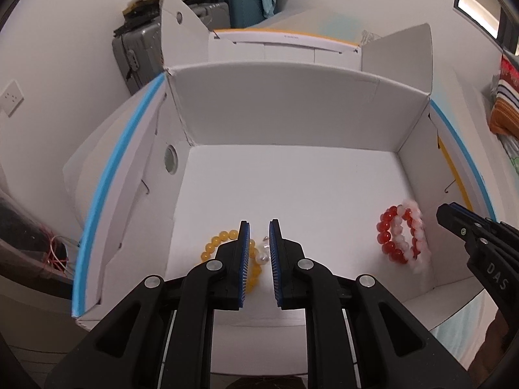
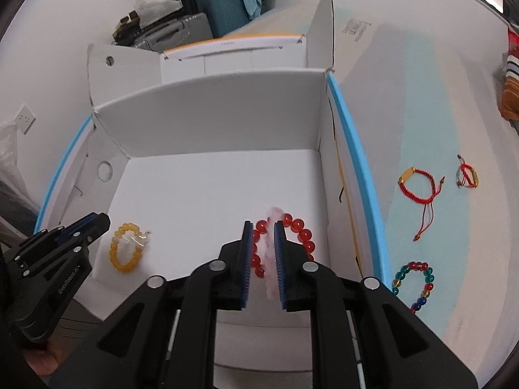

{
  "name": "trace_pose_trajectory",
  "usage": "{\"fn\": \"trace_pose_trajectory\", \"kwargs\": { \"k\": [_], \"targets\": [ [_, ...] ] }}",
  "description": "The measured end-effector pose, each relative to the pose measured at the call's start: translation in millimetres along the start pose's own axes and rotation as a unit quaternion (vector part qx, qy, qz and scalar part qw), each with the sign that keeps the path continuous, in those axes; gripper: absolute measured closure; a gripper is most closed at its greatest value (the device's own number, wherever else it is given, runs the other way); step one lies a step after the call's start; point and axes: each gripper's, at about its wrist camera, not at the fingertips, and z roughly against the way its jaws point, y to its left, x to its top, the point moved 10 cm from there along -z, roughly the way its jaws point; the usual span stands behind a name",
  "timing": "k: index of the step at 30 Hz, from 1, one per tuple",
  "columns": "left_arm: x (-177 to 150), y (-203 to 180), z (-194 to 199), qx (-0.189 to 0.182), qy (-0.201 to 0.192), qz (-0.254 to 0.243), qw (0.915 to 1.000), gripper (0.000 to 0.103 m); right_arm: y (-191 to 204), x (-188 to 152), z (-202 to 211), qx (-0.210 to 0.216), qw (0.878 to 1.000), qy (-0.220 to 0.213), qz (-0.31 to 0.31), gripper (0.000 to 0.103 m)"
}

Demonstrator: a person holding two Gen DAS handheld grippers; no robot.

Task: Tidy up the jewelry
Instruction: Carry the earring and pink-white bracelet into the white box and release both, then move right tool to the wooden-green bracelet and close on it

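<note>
Matt white cardboard box (image 1: 292,123), glossy, perhaps glass, red beads (image 2: 300,227)

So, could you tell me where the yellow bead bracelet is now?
The yellow bead bracelet lies inside the white box, near its front-left corner, beside the left hand-held gripper.

Both wrist views steeply down, close, into one shared box (image 1: 292,113).

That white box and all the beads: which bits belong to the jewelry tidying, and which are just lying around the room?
Part of the job:
white box
yellow bracelet
red bracelet
pink bracelet
red cord bracelets
multicolored bracelet

Just lying about:
suitcases
wall socket
striped cushion
</note>
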Motion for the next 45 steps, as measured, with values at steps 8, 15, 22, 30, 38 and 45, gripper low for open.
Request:
{"fn": "trace_pose_trajectory", "kwargs": {
  "k": [8, 15, 22, 30, 38, 45],
  "targets": [
    [6, 0, 26, 0.006, -0.038, 0.009, 0.9992, 0.033, -7, 17, 36, -0.006, 0.998, -0.059, -0.005, 0.029],
    [11, -30, 52, -0.011, -0.077, -0.018, 0.9968, 0.011, -42, 26, 70, -0.026, 0.994, -0.101, -0.033, 0.011],
    [13, -78, 72, -0.049, -0.097, -0.04, 0.9933, 0.006, -89, 26, 98, -0.051, 0.989, -0.122, -0.062, 0.008],
    [11, -146, 89, -0.082, -0.12, -0.077, 0.9864, 0.006, -152, 18, 126, -0.093, 0.982, -0.134, -0.092, 0.008],
    [-2, -242, 97, -0.135, -0.122, -0.121, 0.9758, 0.006, -234, -3, 159, -0.136, 0.974, -0.134, -0.122, 0.008],
    [-29, -313, 78, -0.165, -0.093, -0.153, 0.9699, 0.006, -323, -36, 175, -0.171, 0.962, -0.118, -0.176, 0.008]
  ]
}}
